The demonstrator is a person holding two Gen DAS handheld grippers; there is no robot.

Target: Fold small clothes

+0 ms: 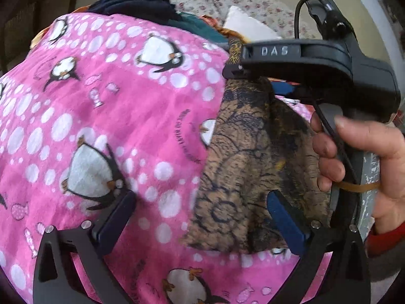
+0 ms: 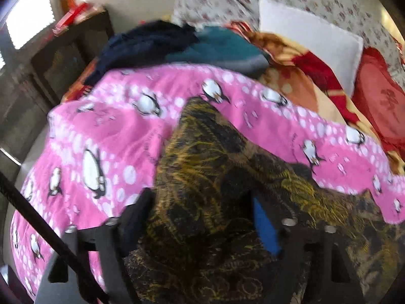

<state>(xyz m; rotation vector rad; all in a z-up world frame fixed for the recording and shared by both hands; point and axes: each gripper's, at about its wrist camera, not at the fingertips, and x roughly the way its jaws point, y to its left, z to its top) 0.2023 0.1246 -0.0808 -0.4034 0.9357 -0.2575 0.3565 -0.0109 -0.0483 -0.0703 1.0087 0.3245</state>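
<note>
Left gripper (image 1: pixel 200 217) wide open w/ nothing in it, brown patterned cloth (image 1: pixel 253 164) btwn its fingers, over the pink penguin blanket (image 1: pixel 101 114). Right gripper (image 2: pixel 202 217) cloth bunched btwn fingers, can't tell if pinched.
</note>
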